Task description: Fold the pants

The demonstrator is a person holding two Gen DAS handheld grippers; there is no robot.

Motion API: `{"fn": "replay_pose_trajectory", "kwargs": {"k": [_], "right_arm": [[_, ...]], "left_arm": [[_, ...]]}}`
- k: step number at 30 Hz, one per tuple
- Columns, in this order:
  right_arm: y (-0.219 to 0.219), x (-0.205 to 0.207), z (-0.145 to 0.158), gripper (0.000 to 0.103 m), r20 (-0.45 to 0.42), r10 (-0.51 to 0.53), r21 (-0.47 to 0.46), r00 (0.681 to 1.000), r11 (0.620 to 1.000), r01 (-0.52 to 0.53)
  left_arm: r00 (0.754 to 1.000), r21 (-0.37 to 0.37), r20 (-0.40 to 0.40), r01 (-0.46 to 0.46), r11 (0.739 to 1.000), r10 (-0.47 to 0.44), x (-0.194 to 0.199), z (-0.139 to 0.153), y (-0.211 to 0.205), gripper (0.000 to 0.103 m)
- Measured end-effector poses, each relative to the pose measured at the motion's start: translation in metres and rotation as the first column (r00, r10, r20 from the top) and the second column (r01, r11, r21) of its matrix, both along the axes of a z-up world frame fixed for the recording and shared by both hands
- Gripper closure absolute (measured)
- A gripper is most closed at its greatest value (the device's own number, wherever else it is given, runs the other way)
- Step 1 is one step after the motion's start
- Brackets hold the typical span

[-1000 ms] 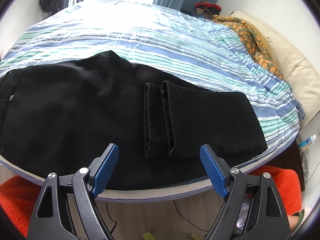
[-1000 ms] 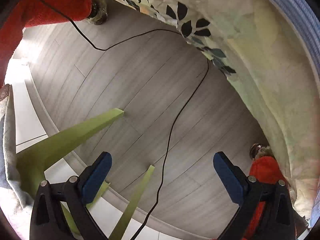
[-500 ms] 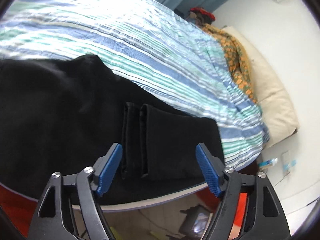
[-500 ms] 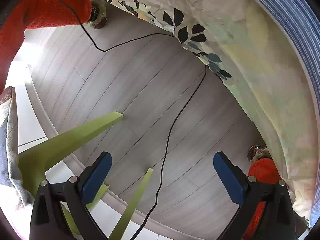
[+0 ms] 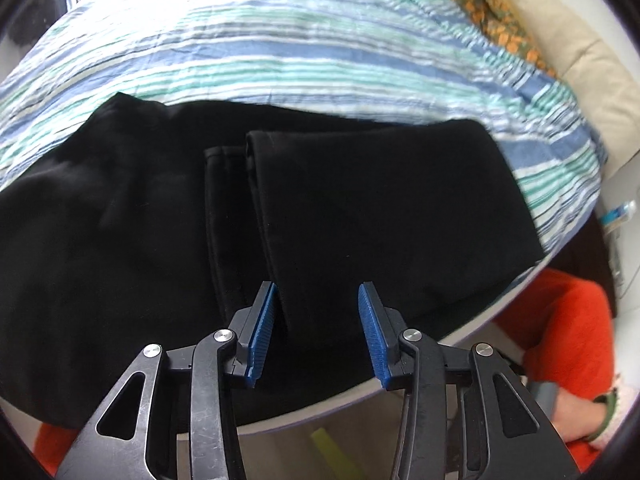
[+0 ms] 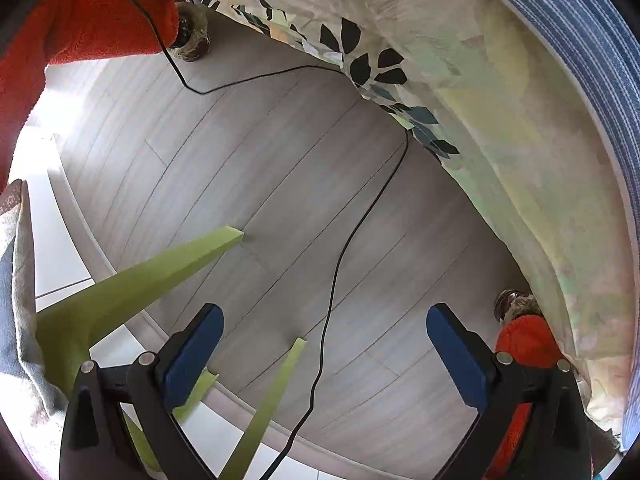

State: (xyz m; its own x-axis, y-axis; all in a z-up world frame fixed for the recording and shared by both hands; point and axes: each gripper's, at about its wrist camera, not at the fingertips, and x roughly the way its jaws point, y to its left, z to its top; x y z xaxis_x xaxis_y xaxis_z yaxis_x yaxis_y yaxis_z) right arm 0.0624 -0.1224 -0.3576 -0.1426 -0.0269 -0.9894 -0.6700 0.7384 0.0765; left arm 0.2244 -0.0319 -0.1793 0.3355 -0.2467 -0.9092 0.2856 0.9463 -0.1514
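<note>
- The bed (image 5: 320, 52), with its striped cover, is carrying everything, so the folding is happening on a flat surface.
- The black pants (image 5: 168, 216) are lying along the near edge of the bed; the legs are already folded back over the body, with the hems near the middle.
- The left gripper (image 5: 316, 334) is hovering at that near edge. Its jaws have just been closing to a narrow gap, with the folded leg's near edge between the pads, probably to lift it for the next fold.
- The right gripper (image 6: 324, 354) is hanging beside the bed, wide and empty, pointing at the floor (image 6: 280, 184), seemingly waiting.
</note>
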Motion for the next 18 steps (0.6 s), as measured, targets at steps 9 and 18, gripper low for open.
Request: {"fn": "replay_pose_trajectory", "kwargs": {"k": [9,18], "right_arm": [[-0.004,0.005,0.002,0.002,0.006,-0.022,0.01,1.0,1.0,0.022],[-0.004,0.005,0.002,0.002,0.006,-0.024,0.011,1.0,1.0,0.024]], "left_arm": [[0.99,0.058,0.14,0.008,0.998,-0.016,-0.004,0.036,-0.003,0.099],[0.993,0.112,0.114,-0.044,0.993,0.031,-0.005,0.013,0.01,0.082]]}}
